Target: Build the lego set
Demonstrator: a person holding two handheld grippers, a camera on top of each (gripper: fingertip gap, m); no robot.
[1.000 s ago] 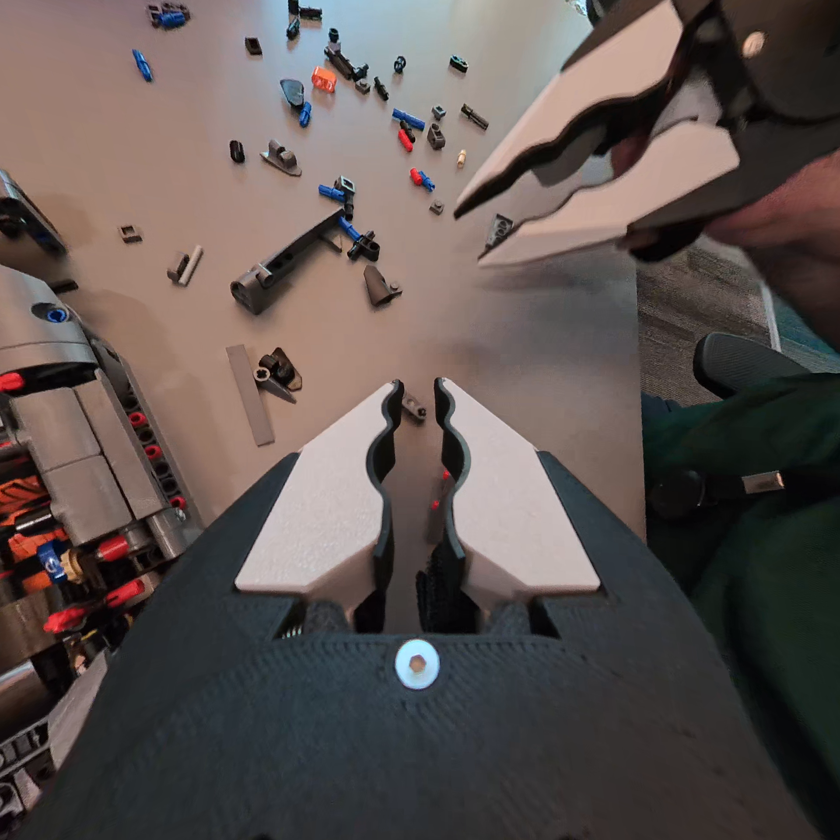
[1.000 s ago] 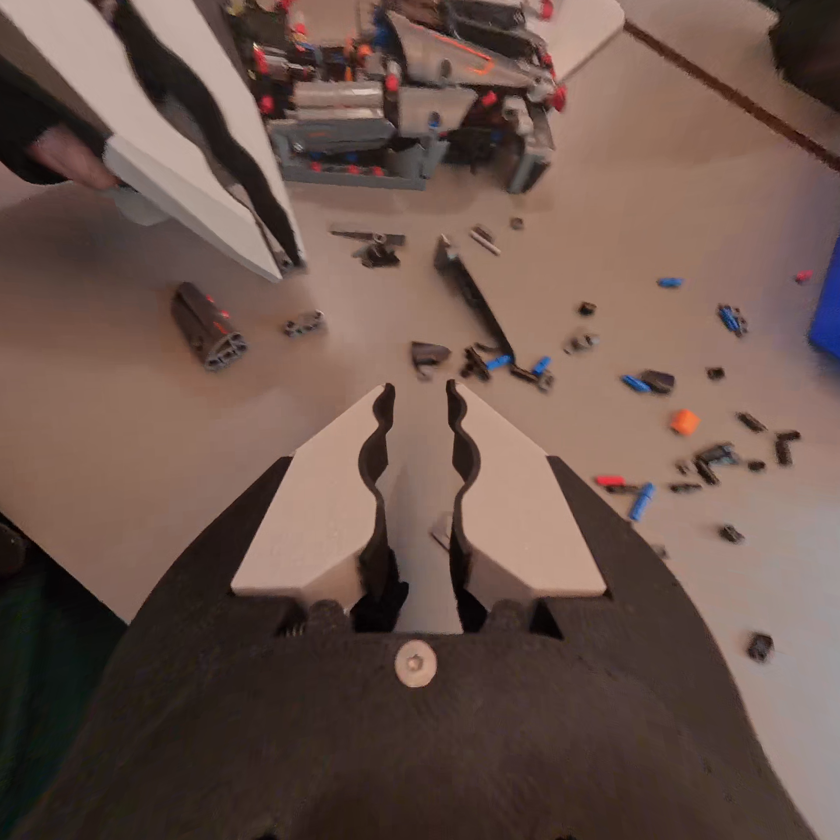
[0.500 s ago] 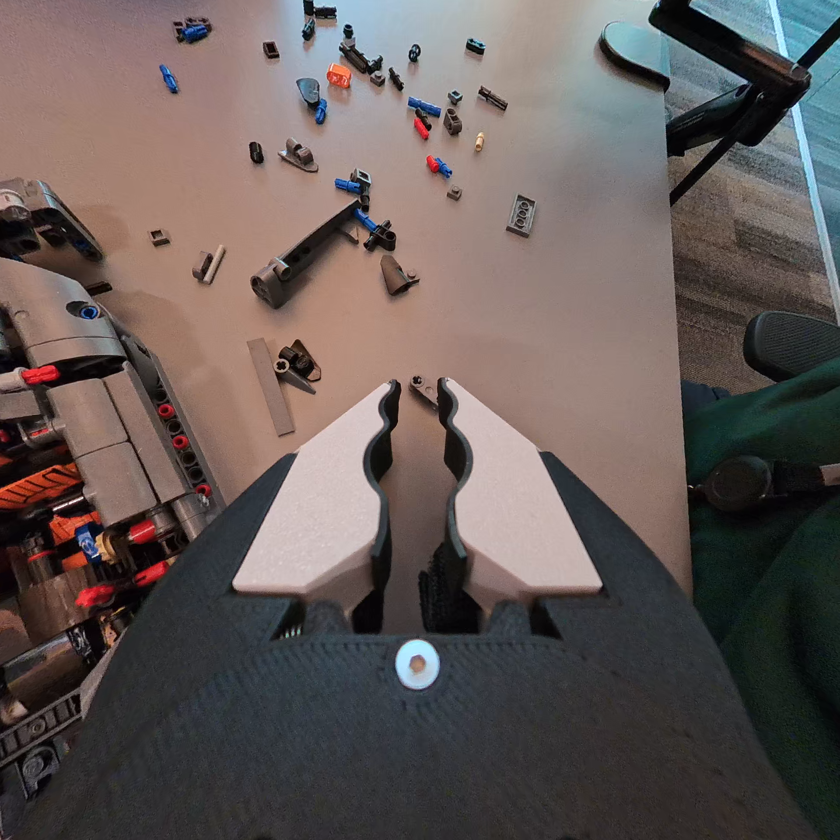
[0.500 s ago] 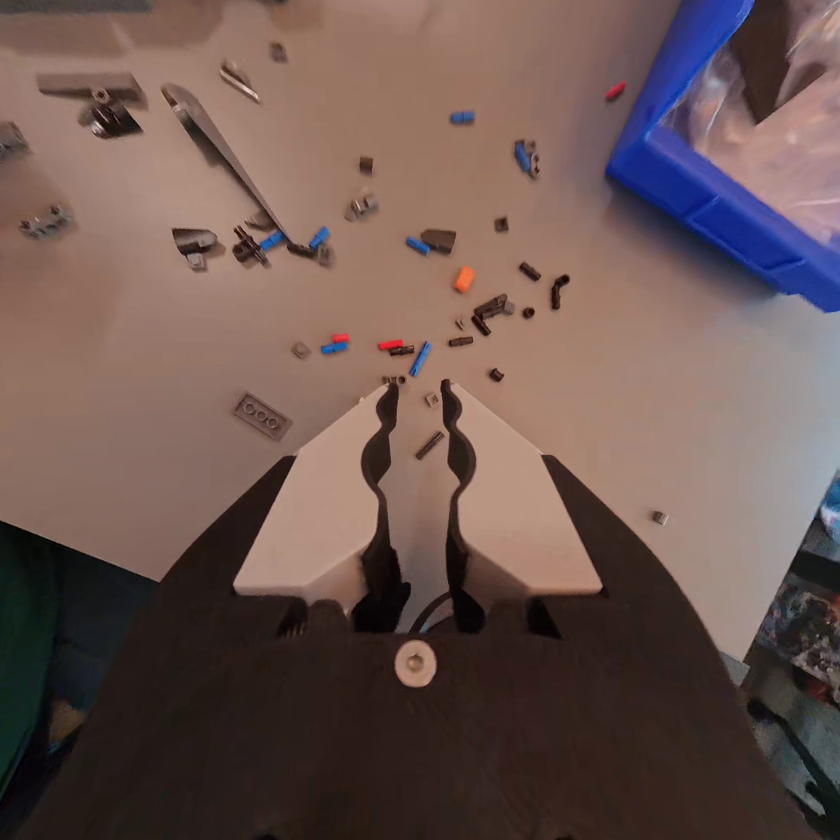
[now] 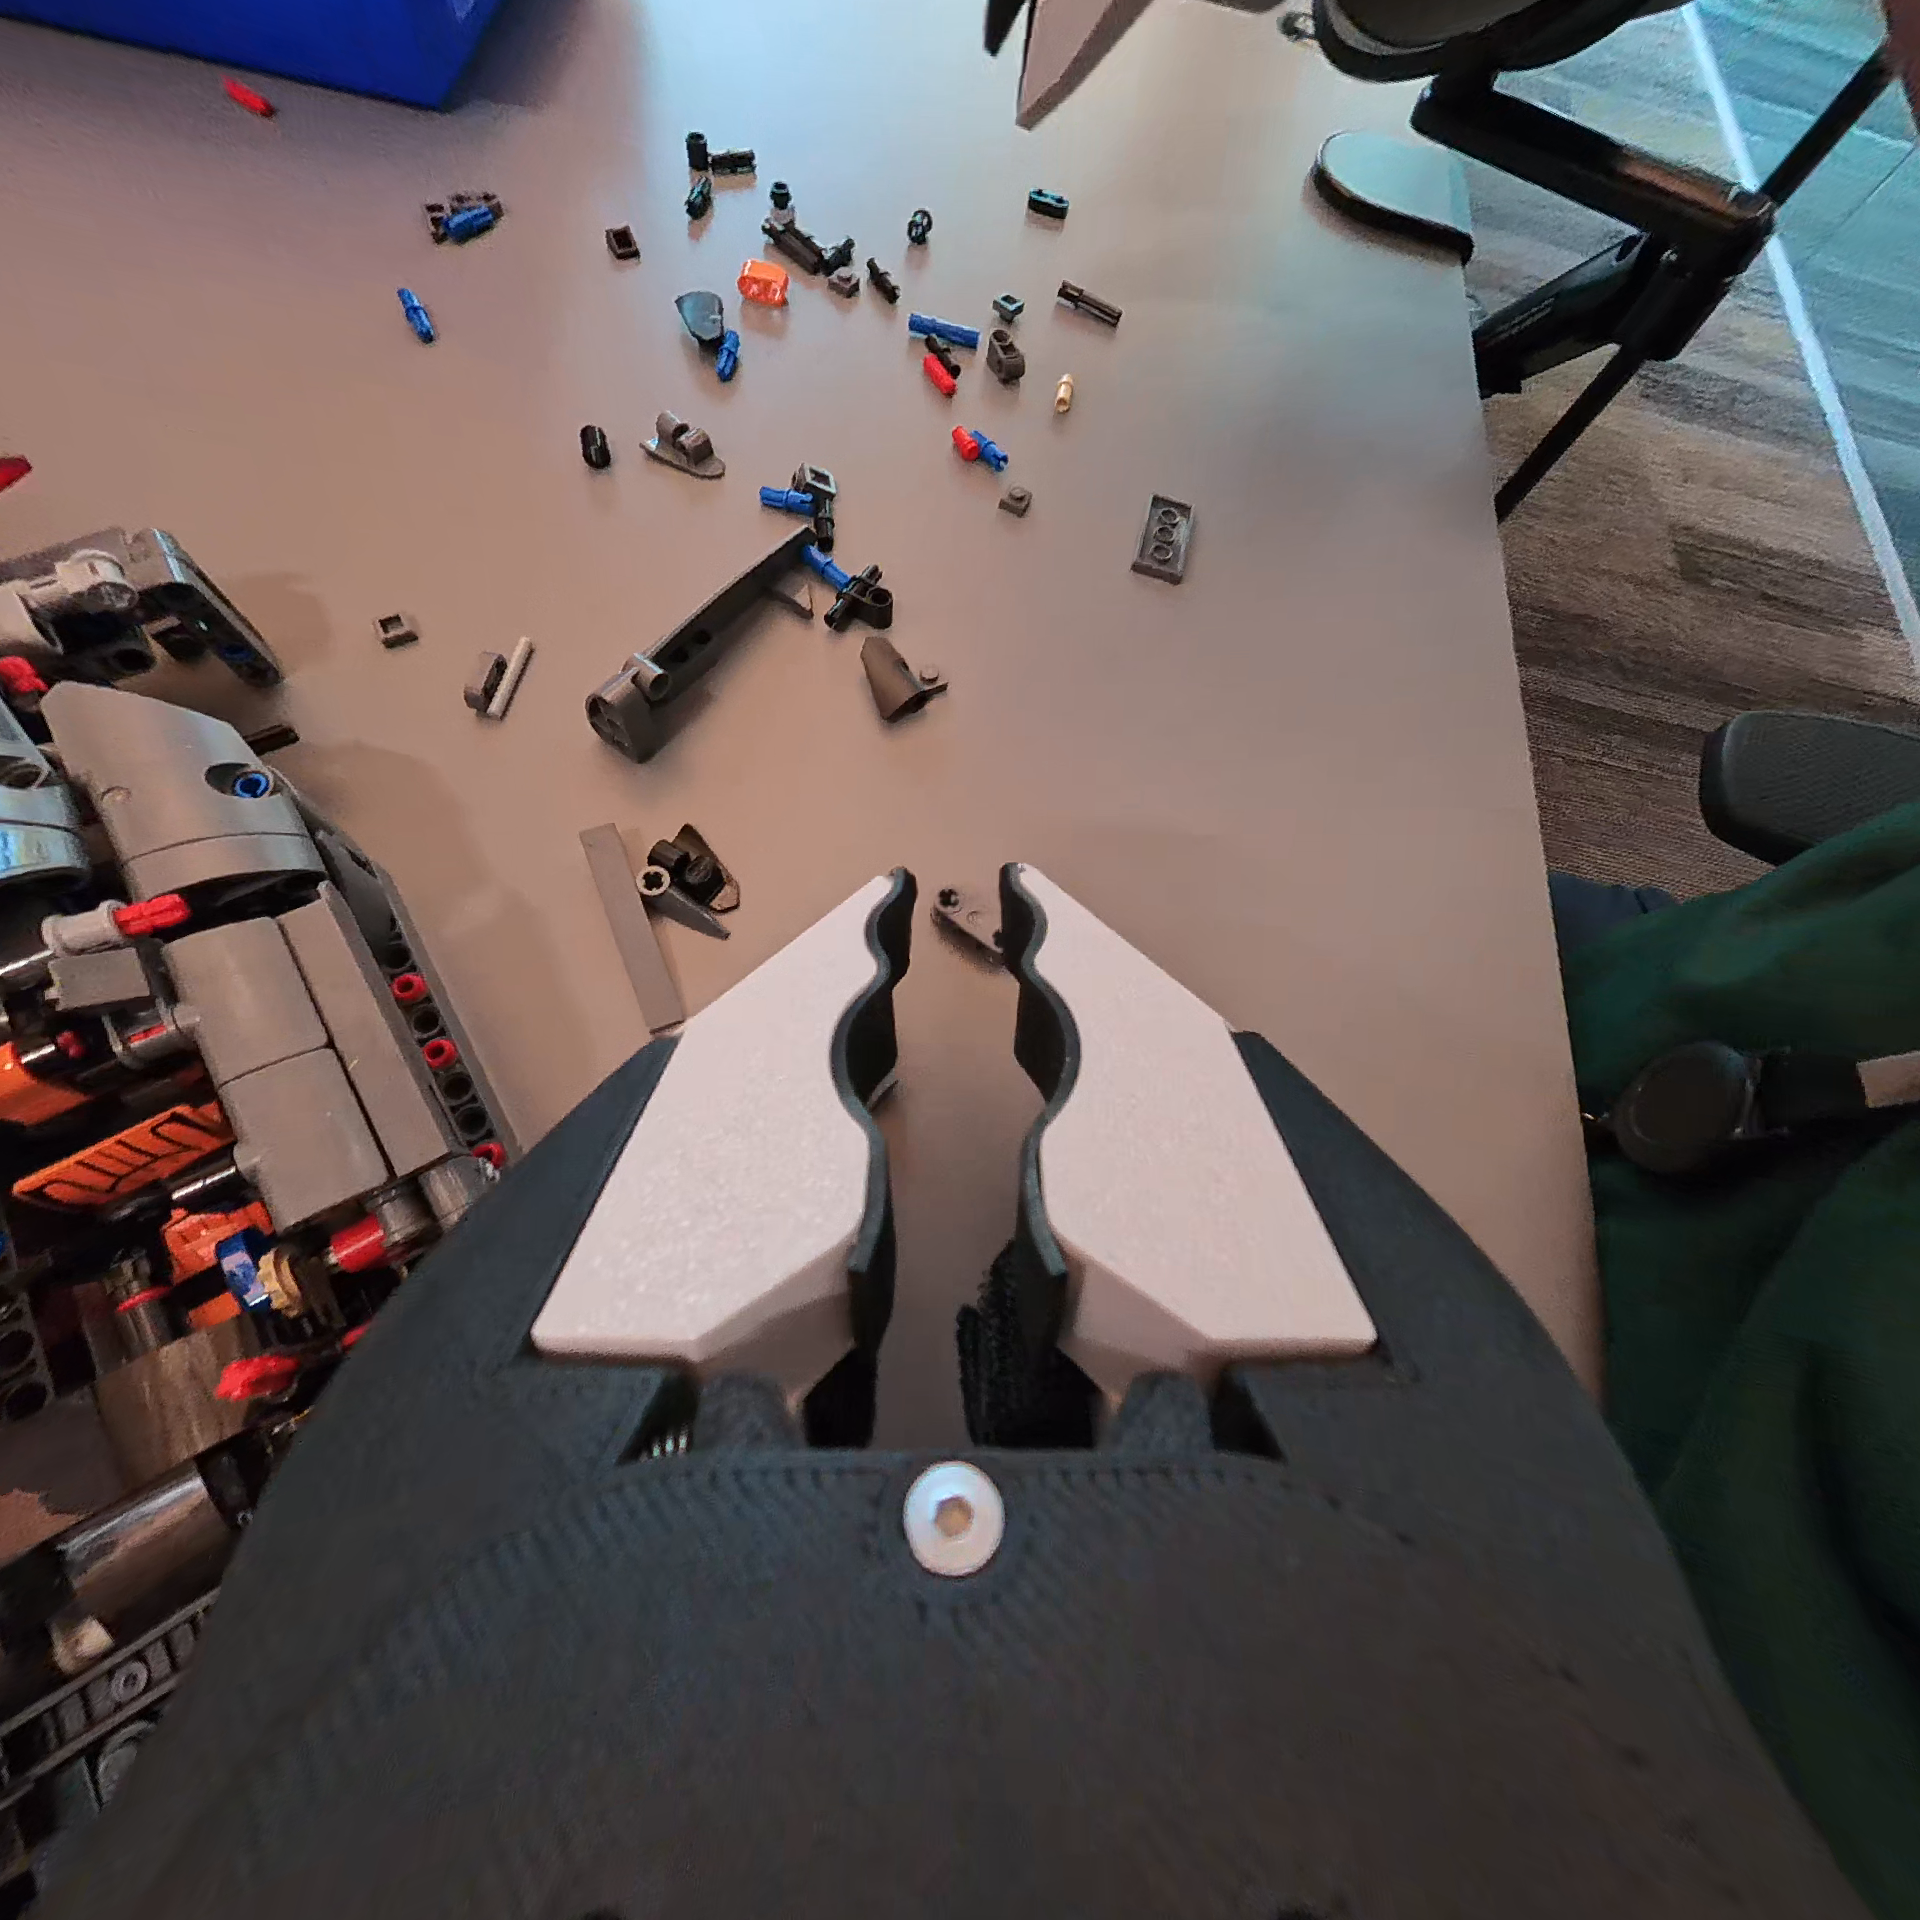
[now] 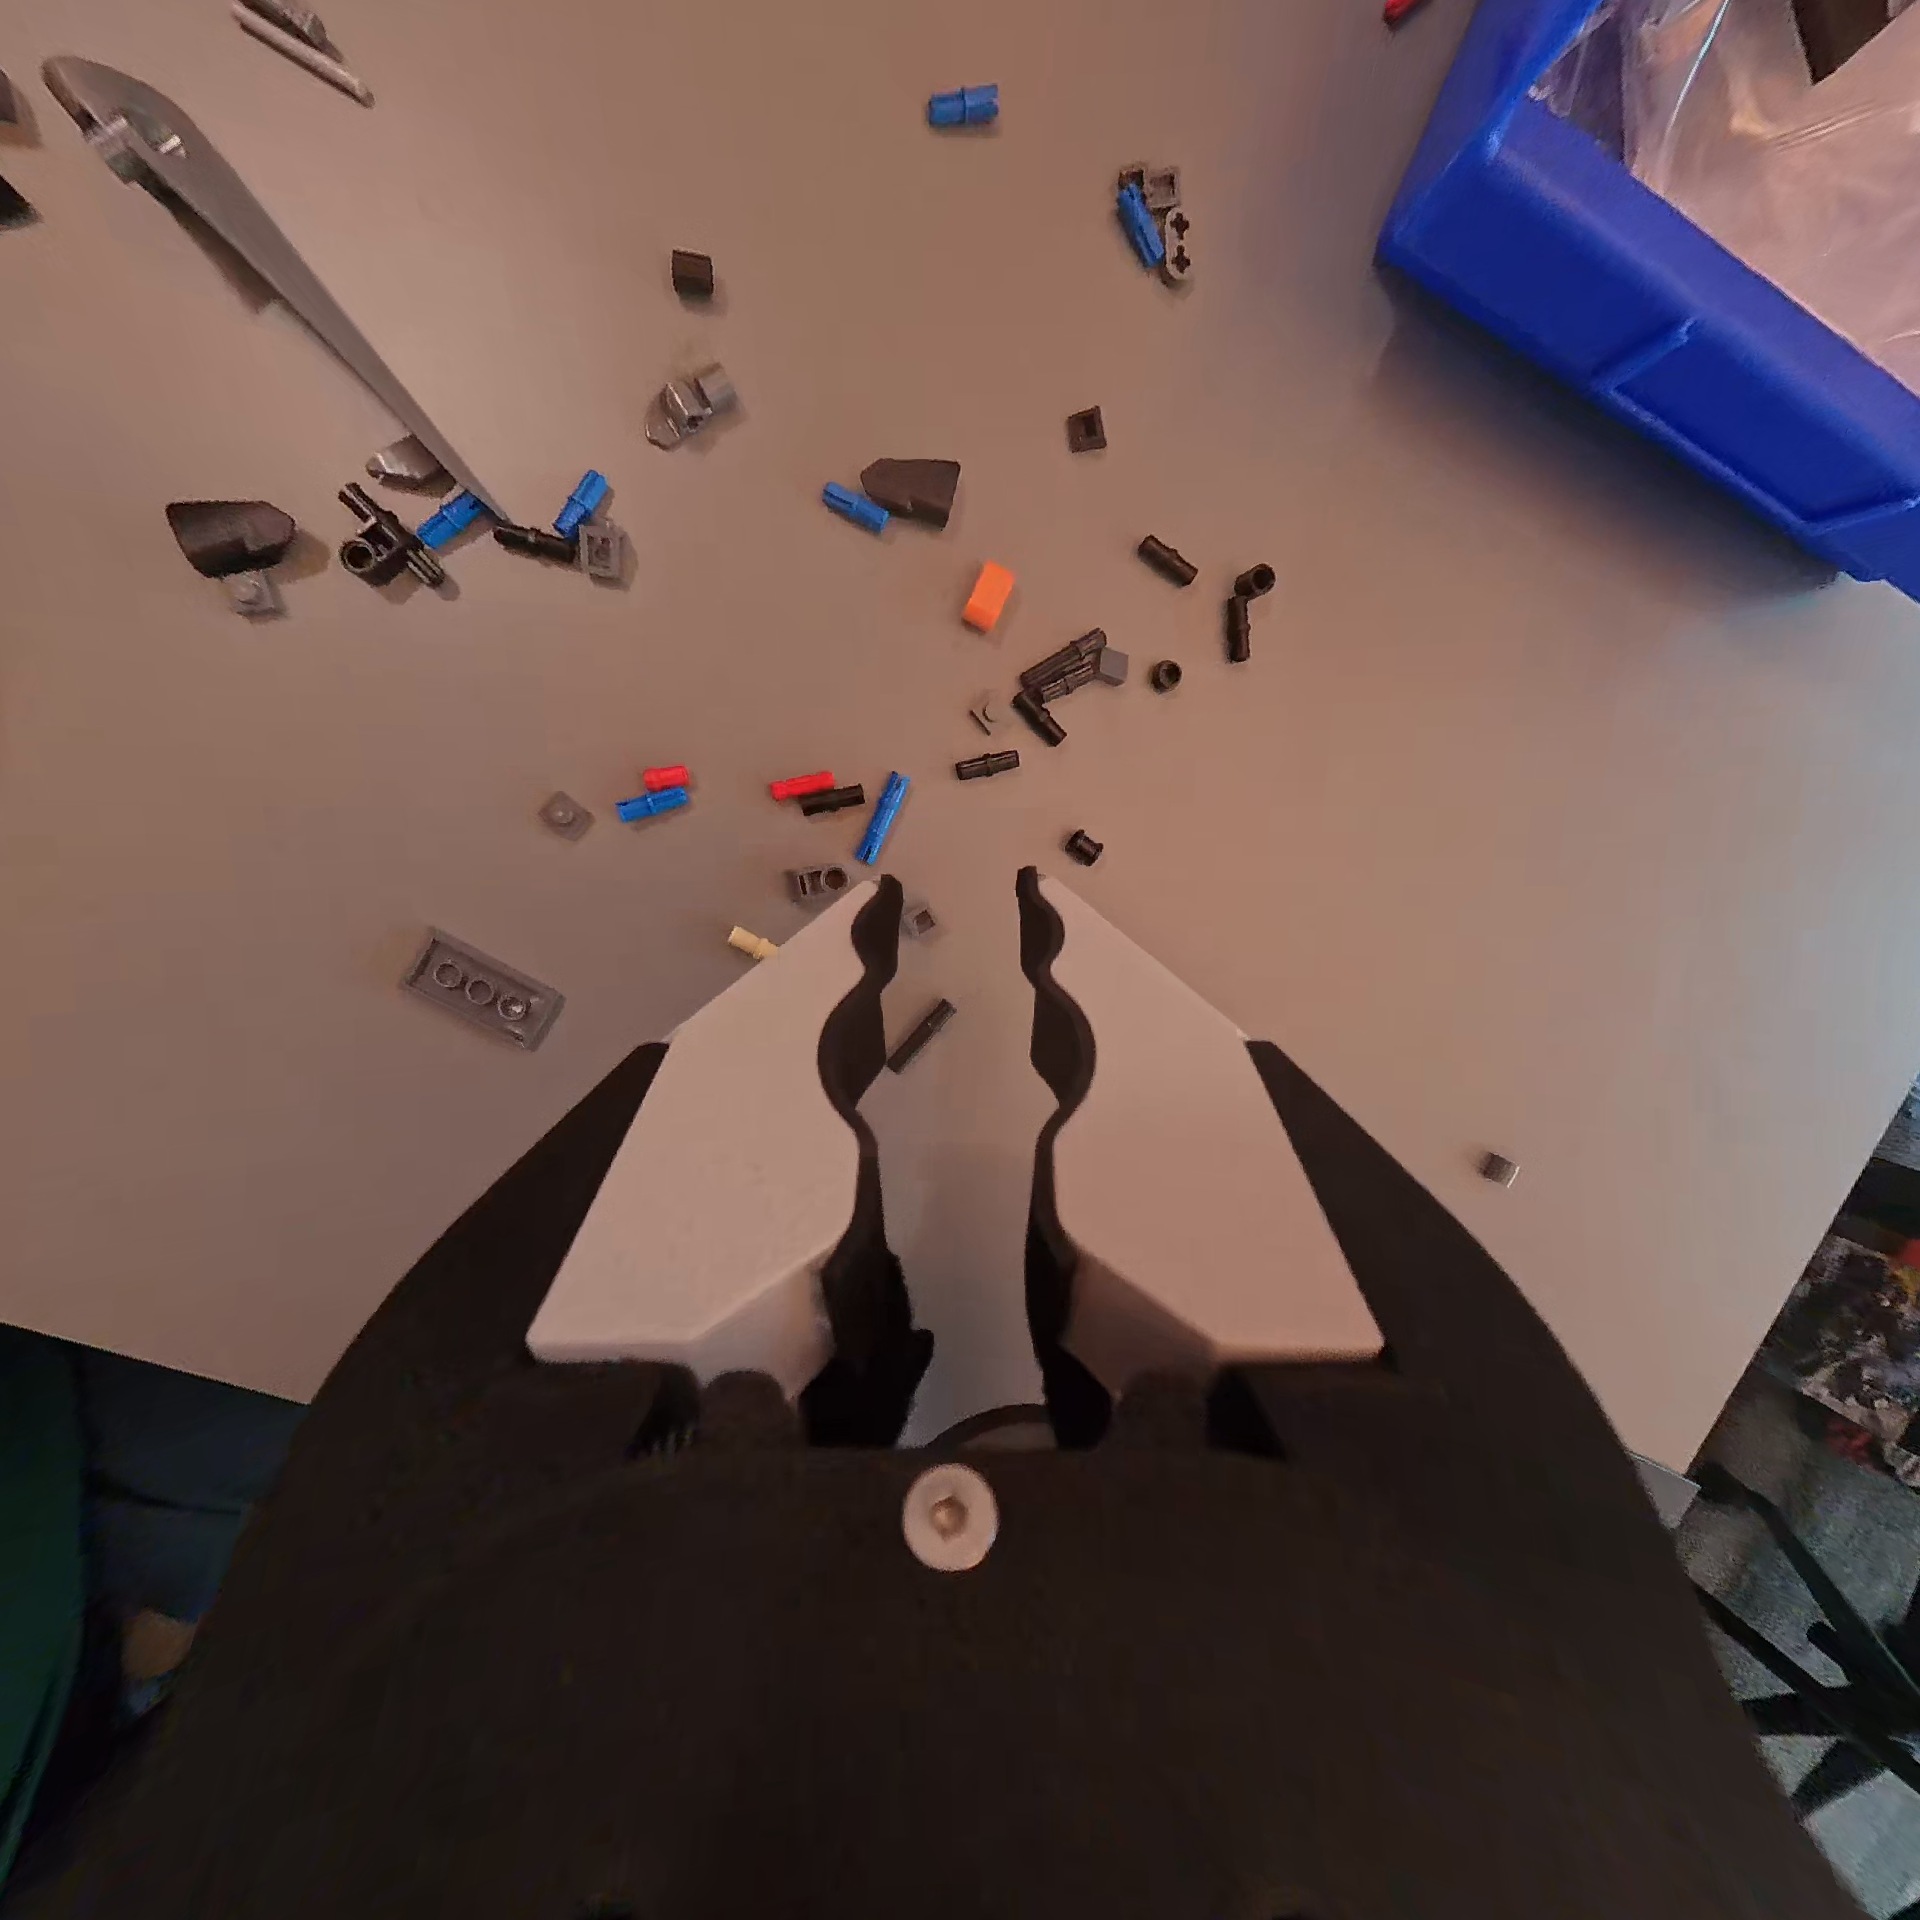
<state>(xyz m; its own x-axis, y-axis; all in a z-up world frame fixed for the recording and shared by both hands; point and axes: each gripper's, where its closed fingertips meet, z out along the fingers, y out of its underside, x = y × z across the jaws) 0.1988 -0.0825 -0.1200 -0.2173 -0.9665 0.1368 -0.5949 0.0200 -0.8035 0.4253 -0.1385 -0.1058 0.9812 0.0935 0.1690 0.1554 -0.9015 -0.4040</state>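
Smooth matt table, glossy plastic bin

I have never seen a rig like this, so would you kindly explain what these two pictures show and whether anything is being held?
There is no robot arm here: a person holds a two-finger gripper in each hand, and a wide-angle camera on each looks forward along its fingers.

The left wrist view shows the left gripper, its jaws slightly apart and empty, over a brown table. A partly built grey and orange lego model sits at the left, with loose pieces beyond, such as a long dark beam and a grey three-stud plate.

The right wrist view shows the right gripper, also open and empty, over scattered pins, an orange brick and the same grey plate. A blue bin stands at the upper right.
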